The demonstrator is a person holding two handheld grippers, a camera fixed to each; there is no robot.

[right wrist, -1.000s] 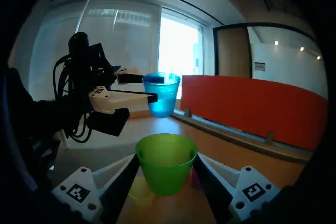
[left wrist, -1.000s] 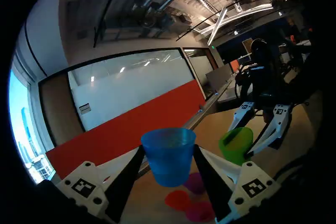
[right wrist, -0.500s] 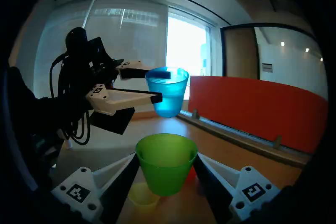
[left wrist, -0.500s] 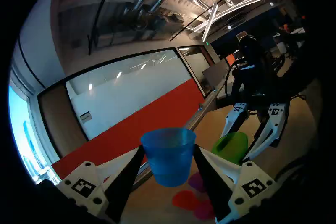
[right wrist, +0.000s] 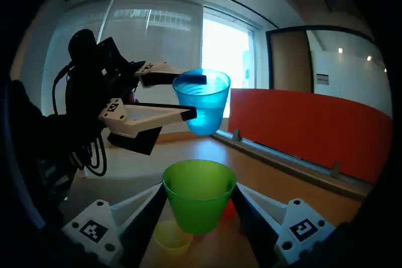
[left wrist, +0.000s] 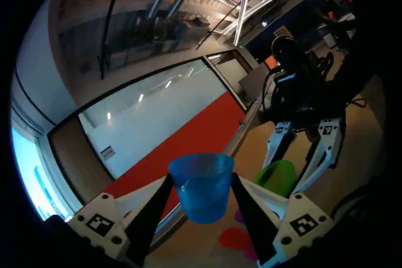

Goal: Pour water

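**Blue cup poised above the green, pour not yet begun**

The left gripper [left wrist: 201, 183] has its jaws closed partway on the blue cup [right wrist: 202, 101], one finger pressing each side of the wall. The right gripper [right wrist: 199, 188] grips the green cup [right wrist: 199, 197] the same way, upright and low over the wooden table [right wrist: 281, 177].

In the right gripper view the blue cup hangs higher and farther off than the green one, tipped a little so its mouth faces the green cup. No stream is falling.

To do the step well, I judge the blue cup's lower lip should come over the middle of the green mouth before it tips further. The tilt should grow slowly, since a thin plastic wall squeezed by two fingers can flex and throw the water wide. The green cup is best held level and steady beneath.

The blue cup holds water [right wrist: 200, 89], rippled and well up the wall. I can make out none in the green cup. A small yellow cup [right wrist: 172, 235] stands on the table, near and to the left, and looks empty.
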